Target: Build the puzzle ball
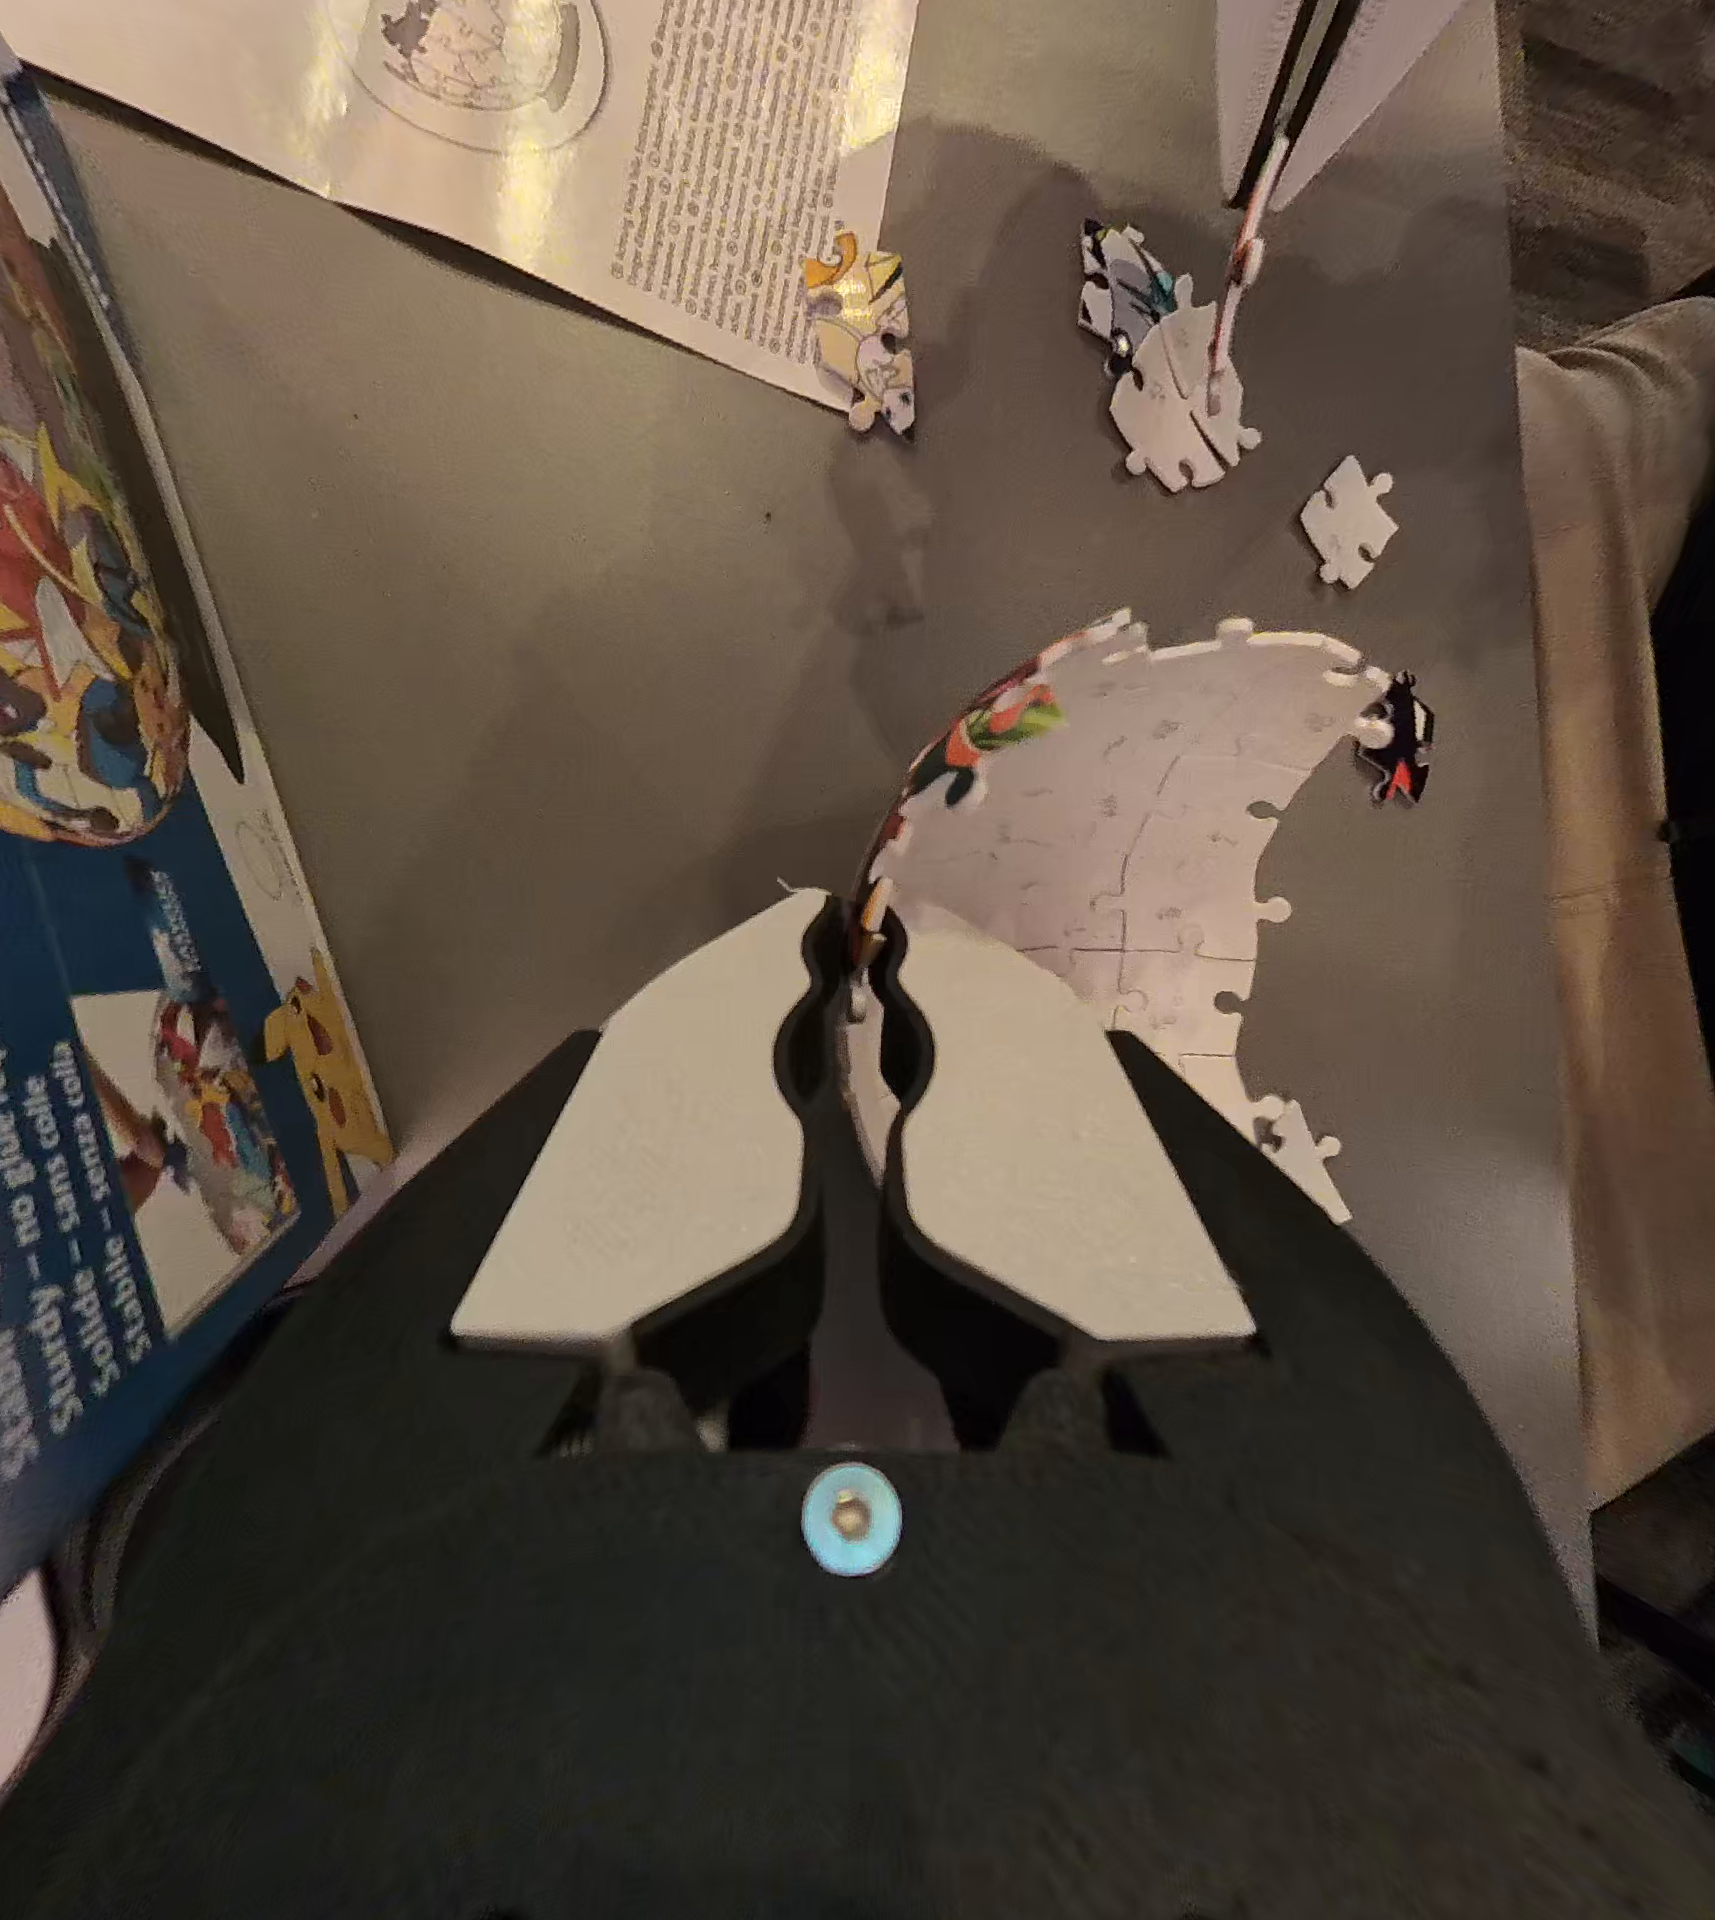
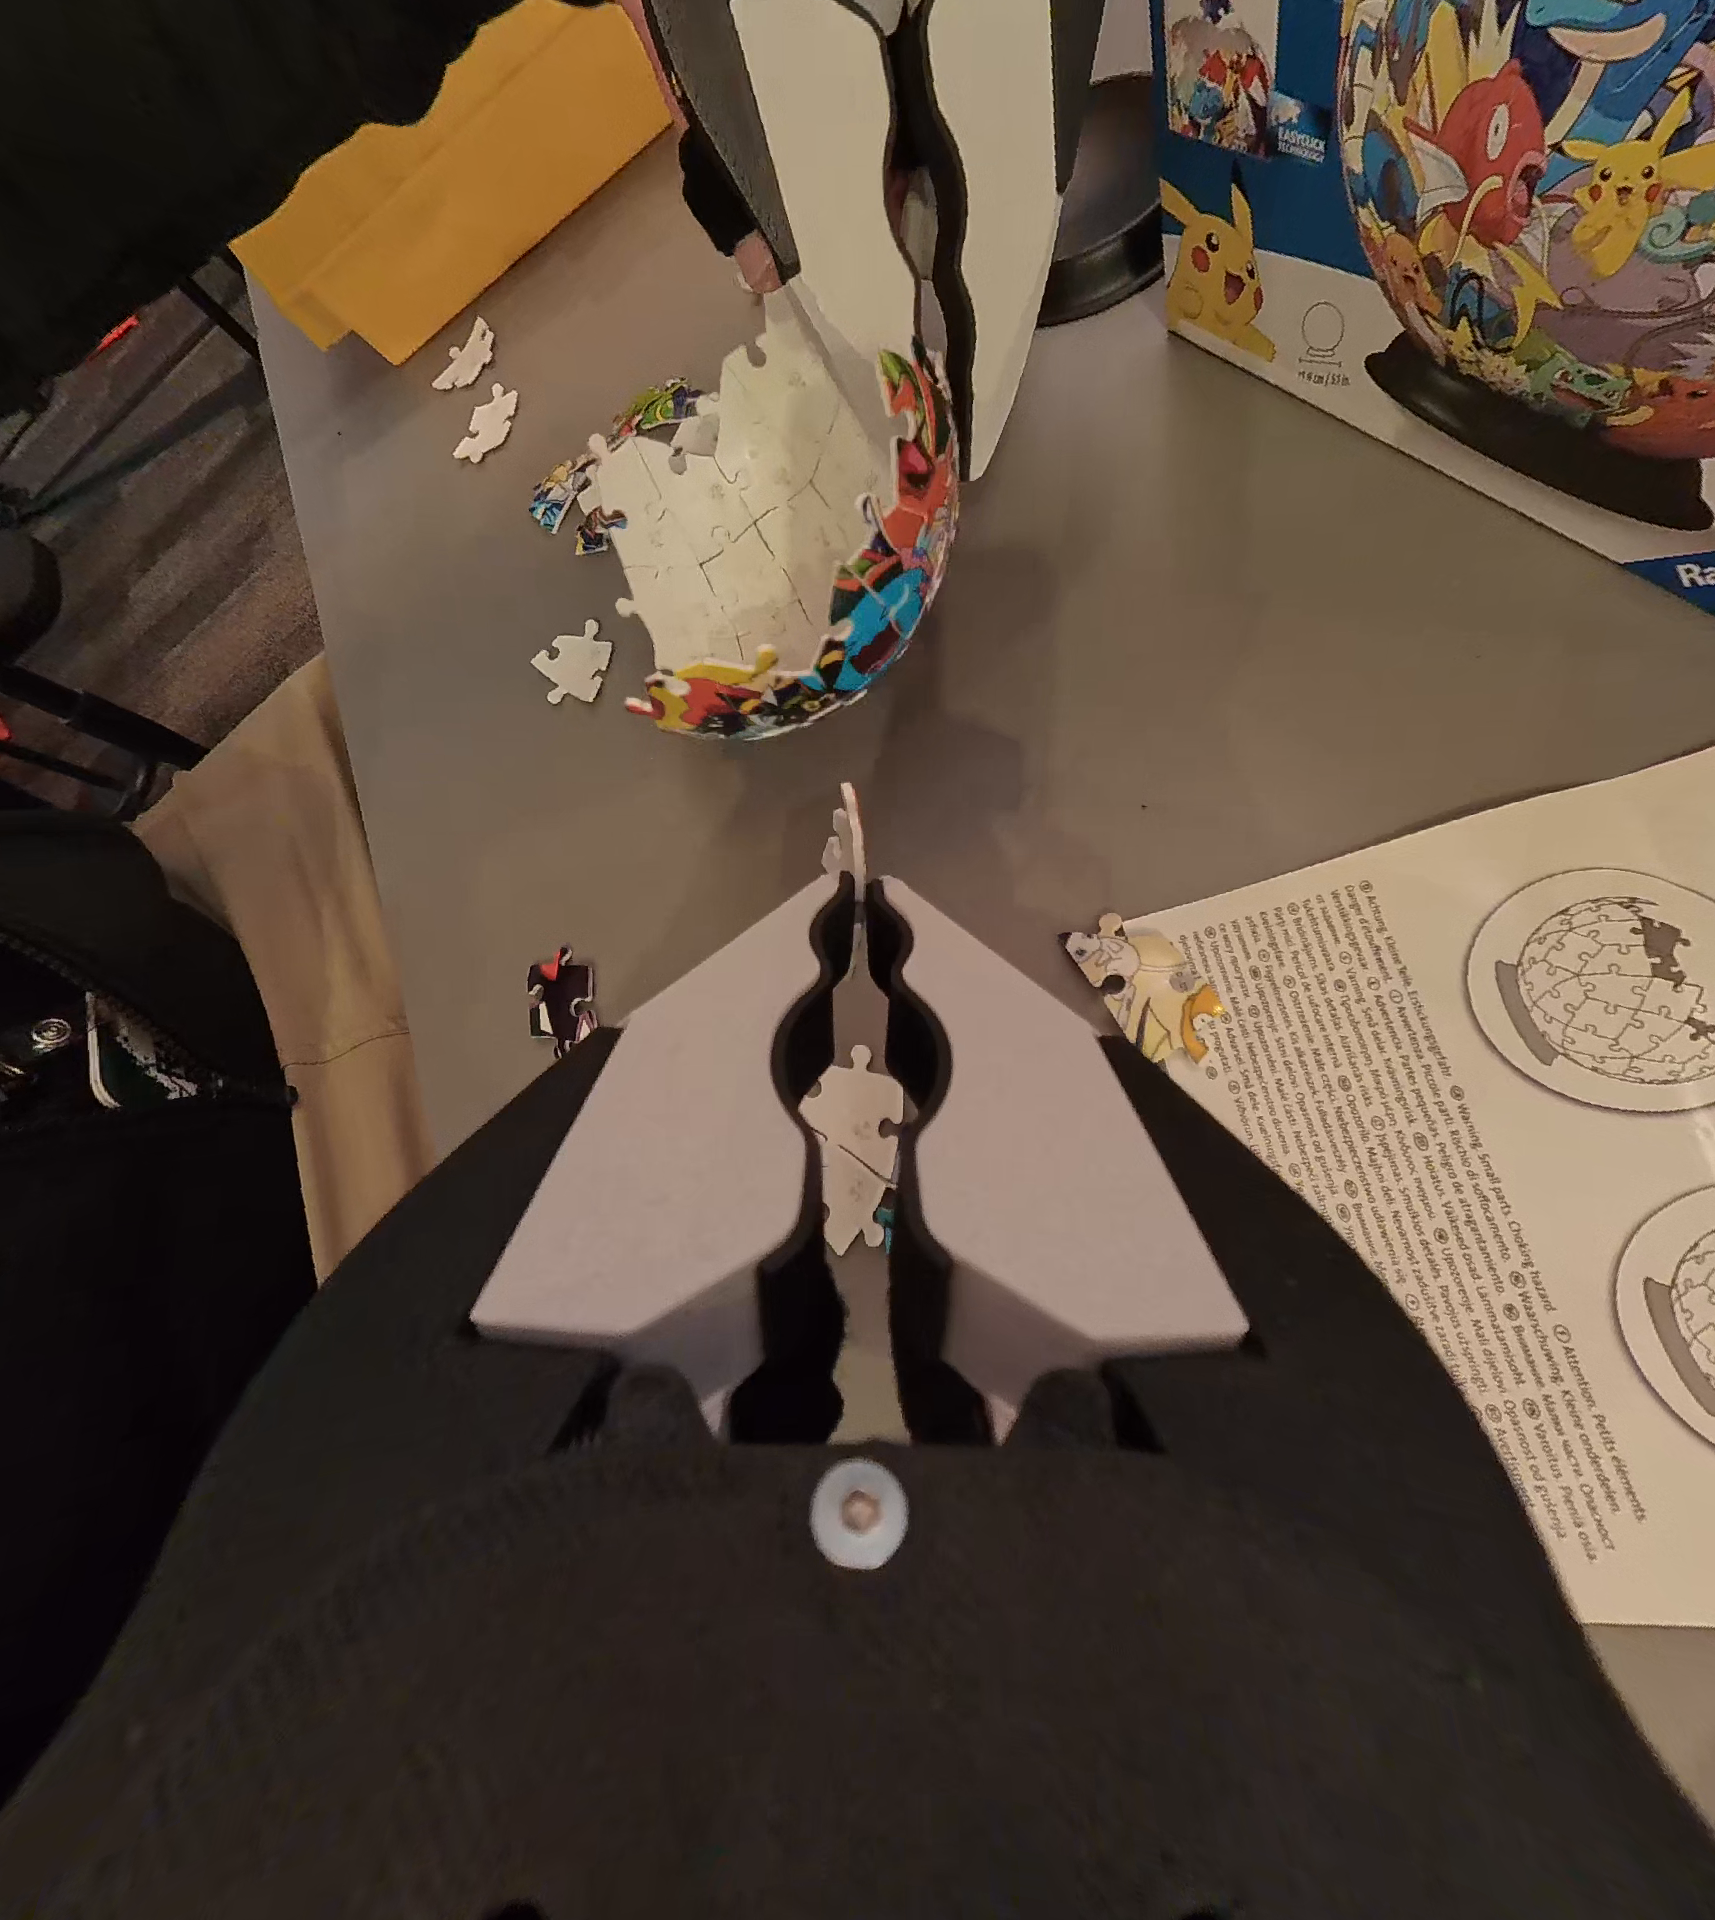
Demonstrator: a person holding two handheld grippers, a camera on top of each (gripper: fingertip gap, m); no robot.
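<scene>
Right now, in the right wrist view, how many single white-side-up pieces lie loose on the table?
3 white pieces: upper piece and lower piece by the yellow envelope, third piece beside the part-built ball. Others may hide beneath the fingers.

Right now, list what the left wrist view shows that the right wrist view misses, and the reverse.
Left only: the left gripper close up, shut on the shell's rim.

Right only: a yellow envelope, two white pieces beside it, and the right gripper shut on a small piece cluster.

Both: the half-built puzzle ball, box, instruction sheet, and grey table.
</scene>
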